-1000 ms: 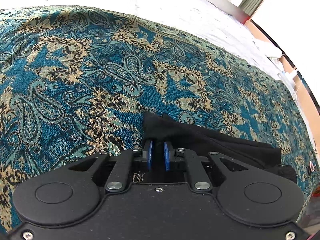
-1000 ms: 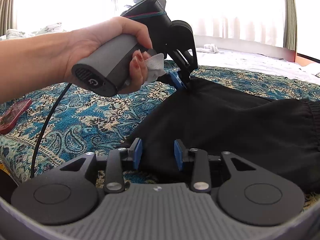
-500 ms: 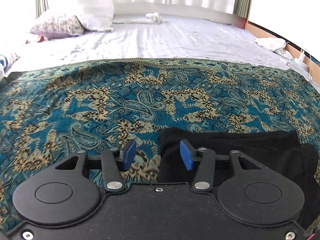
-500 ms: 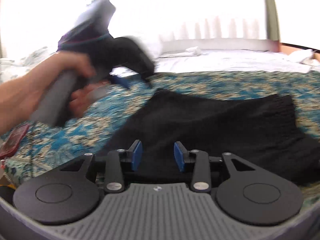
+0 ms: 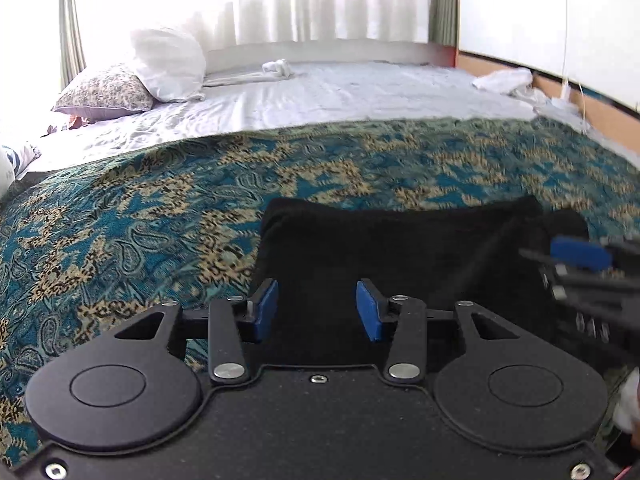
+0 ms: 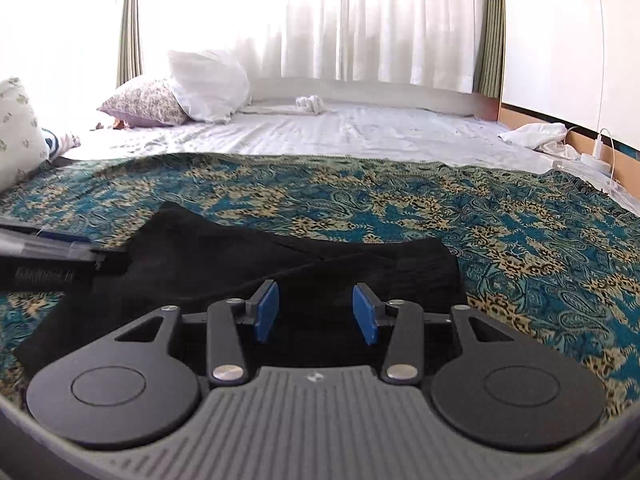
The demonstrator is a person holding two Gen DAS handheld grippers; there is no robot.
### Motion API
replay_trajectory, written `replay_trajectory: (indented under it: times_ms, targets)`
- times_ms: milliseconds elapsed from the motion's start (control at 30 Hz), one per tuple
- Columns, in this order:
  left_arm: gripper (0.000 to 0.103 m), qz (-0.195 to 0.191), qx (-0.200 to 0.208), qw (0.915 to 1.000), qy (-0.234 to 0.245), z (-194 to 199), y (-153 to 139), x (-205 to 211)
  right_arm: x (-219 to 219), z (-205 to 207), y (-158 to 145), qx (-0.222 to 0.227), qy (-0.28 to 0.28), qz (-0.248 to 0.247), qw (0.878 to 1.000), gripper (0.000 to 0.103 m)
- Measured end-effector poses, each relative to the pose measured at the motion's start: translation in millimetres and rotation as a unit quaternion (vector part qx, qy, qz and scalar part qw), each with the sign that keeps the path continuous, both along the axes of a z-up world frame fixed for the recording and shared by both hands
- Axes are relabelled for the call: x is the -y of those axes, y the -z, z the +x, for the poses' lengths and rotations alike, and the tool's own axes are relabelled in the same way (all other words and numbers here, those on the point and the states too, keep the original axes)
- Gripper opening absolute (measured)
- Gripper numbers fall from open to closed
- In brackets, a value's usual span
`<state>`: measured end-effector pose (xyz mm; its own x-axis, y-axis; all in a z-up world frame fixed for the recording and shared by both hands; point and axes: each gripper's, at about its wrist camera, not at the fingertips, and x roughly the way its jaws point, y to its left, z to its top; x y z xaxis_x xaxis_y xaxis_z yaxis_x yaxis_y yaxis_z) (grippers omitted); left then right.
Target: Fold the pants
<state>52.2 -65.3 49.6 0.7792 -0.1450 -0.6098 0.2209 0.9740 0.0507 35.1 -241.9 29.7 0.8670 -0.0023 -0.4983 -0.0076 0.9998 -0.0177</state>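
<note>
Pants (image 5: 400, 248), matte black, folded flat

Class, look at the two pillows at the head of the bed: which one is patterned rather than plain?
The flatter pillow on the left, covered in a small floral print with a lilac edge. The puffier pillow leaning beside it on the right is plain white.

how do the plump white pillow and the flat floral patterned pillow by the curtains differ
The plump white pillow is plain and puffed up, standing tall; the floral patterned pillow is printed with small dark motifs and lies low at a slant. The white one sits nearer the curtains, overlapping the floral one's far edge. Both rest on the white bedsheet at the bed's far left.
</note>
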Motion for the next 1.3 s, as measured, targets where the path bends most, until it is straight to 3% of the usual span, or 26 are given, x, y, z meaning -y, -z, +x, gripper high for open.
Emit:
replay_trajectory:
  times_ms: [133,233,300,367,433,567,633,733,867,933,1067,1133,1267,1300]
  targets:
    - [0.041,0.031,-0.018,0.9994,0.002,5,19,7,17,26,20,-0.049,0.041,-0.015,0.998,0.051]
    - [0.043,0.026,-0.022,0.9994,0.005,8,21,4,30,26,26,-0.050,0.055,-0.012,0.997,0.047]
    - [0.043,0.033,-0.009,0.9994,-0.002,10,12,1,35,14,16,-0.025,0.046,0.002,0.999,0.050]
    - [0.047,0.039,0.015,0.9991,-0.011,15,2,-4,42,6,6,-0.003,0.048,0.009,0.999,0.066]
    - [0.054,0.038,0.015,0.9990,-0.017,28,-5,-9,54,7,0,0.003,0.056,0.007,0.998,0.067]
    - [0.065,-0.001,-0.035,0.9992,-0.019,65,-2,-27,92,23,5,-0.026,0.060,0.031,0.997,0.075]
    - [0.066,-0.025,-0.066,0.9973,-0.020,83,6,-37,112,34,15,-0.053,0.036,0.073,0.995,0.081]
    - [0.071,-0.061,-0.099,0.9929,-0.025,105,18,-50,135,47,28,-0.075,0.000,0.145,0.987,0.087]
    - [0.079,-0.123,-0.136,0.9829,-0.017,125,33,-60,147,70,42,-0.096,-0.034,0.176,0.979,0.098]
    - [0.082,-0.139,-0.136,0.9808,-0.012,133,36,-62,150,80,48,-0.101,-0.052,0.189,0.975,0.099]
    - [0.087,-0.143,-0.138,0.9800,0.002,144,39,-56,143,92,47,-0.100,-0.096,0.175,0.975,0.089]
    - [0.086,-0.133,-0.134,0.9820,0.008,145,40,-51,141,95,48,-0.099,-0.111,0.184,0.972,0.082]
    - [0.057,-0.130,-0.125,0.9830,0.034,141,38,-42,150,98,50,-0.095,-0.118,0.223,0.963,0.078]
    - [0.058,-0.135,-0.128,0.9820,0.034,141,37,-42,155,100,51,-0.093,-0.117,0.236,0.960,0.077]
